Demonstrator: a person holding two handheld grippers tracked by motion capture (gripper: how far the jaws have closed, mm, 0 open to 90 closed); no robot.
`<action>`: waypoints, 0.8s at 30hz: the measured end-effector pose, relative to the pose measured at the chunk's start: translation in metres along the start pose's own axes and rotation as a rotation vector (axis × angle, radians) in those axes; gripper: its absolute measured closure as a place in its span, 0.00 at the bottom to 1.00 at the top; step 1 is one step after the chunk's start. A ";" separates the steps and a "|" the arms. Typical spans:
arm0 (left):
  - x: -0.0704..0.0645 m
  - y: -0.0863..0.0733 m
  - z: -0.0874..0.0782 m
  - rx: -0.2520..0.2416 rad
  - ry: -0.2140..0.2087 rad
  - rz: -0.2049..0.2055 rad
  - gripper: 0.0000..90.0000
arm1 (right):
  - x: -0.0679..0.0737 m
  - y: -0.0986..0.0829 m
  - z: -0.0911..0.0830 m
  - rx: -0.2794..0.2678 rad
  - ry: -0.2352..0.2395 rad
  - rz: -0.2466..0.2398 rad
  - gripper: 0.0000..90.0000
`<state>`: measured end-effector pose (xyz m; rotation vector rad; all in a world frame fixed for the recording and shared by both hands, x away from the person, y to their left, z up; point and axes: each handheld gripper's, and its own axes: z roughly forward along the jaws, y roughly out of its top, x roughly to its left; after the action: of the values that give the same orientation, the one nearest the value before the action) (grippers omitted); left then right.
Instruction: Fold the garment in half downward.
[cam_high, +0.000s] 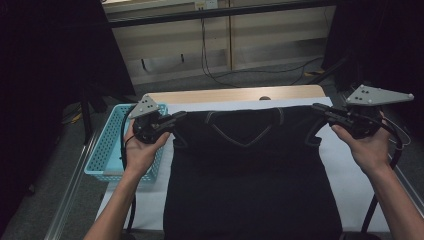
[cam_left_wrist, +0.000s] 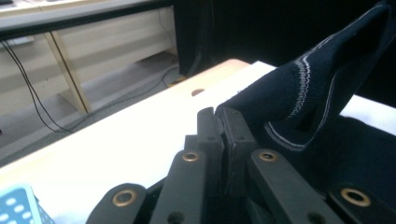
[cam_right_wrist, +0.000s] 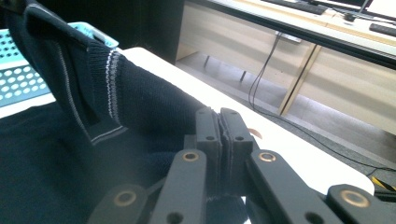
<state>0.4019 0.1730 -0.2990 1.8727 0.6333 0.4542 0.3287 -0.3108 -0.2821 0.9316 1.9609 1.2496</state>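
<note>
A dark navy knit vest (cam_high: 250, 170) with a V-neck and pale trim lies front-up on the white table cover (cam_high: 345, 175), its hem over the near edge. My left gripper (cam_high: 181, 116) is shut on the vest's left shoulder. My right gripper (cam_high: 318, 106) is shut on the right shoulder. Both shoulders are lifted a little off the table. In the left gripper view the closed jaws pinch the knit edge (cam_left_wrist: 243, 105), and the gripper (cam_left_wrist: 218, 112) points across the table. In the right gripper view the gripper (cam_right_wrist: 219, 113) pinches the vest (cam_right_wrist: 140, 102) the same way.
A light blue plastic basket (cam_high: 107, 145) stands at the table's left edge, beside my left hand. The wooden tabletop (cam_high: 235, 94) shows bare at the far edge. Beyond it are pale cabinets (cam_high: 260, 35) with hanging cables, and dark drapes on both sides.
</note>
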 end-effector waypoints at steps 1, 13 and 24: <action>-0.001 -0.003 -0.001 0.005 -0.002 -0.004 0.97 | 0.002 -0.001 -0.003 -0.001 0.002 -0.004 0.98; -0.021 -0.038 -0.012 0.072 -0.050 0.020 0.97 | 0.026 -0.029 -0.020 0.047 0.039 -0.034 0.98; -0.038 -0.084 -0.010 0.195 -0.117 0.025 0.97 | 0.051 -0.084 -0.022 0.140 0.105 -0.027 0.97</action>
<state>0.3481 0.1826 -0.3736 2.0776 0.5932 0.3042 0.2636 -0.3044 -0.3592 0.9206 2.1589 1.1798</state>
